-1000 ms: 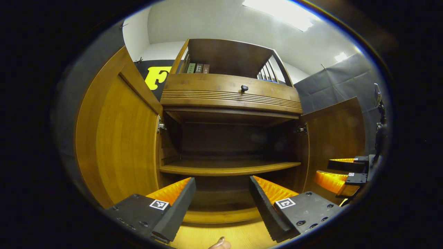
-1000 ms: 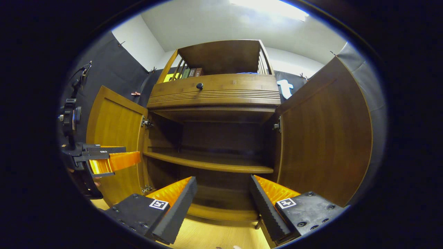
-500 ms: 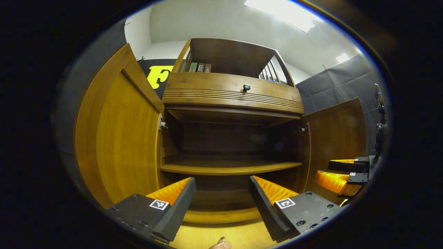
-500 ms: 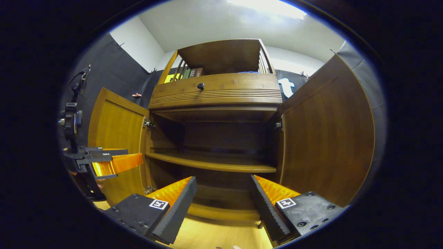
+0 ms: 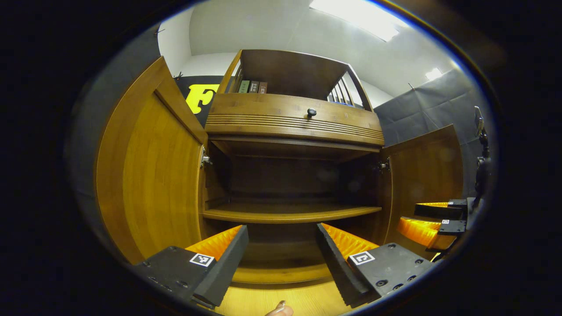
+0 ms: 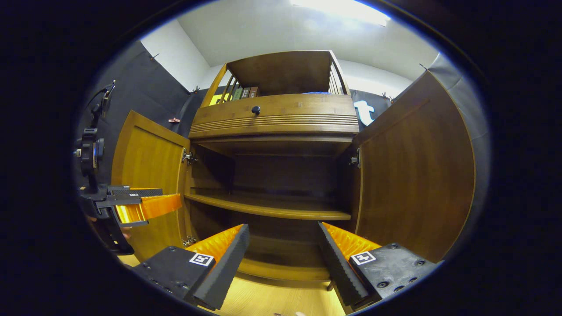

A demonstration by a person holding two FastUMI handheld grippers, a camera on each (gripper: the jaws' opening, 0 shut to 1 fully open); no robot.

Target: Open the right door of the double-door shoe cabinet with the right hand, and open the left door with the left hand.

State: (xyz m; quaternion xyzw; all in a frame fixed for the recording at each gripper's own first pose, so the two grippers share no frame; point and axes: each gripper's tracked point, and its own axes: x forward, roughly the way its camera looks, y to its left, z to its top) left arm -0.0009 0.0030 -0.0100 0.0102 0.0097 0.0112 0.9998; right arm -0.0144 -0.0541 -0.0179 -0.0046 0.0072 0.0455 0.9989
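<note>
Left tool (image 5: 281, 250) and right tool (image 6: 283, 250) spread, gripping nothing, facing shoe cabinet (image 6: 272, 118) (left door (image 5: 153, 171), right door (image 6: 412, 175) swung wide).

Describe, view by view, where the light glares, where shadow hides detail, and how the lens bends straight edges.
Left gripper view: ceiling light blown out; cabinet interior dark above the shelf; left door bows outward.
Right gripper view: ceiling glare at top; right door curved; drawer knob sharp.

Two doors (image 5: 153, 175), one shelf (image 5: 290, 213), three books (image 5: 252, 86).
</note>
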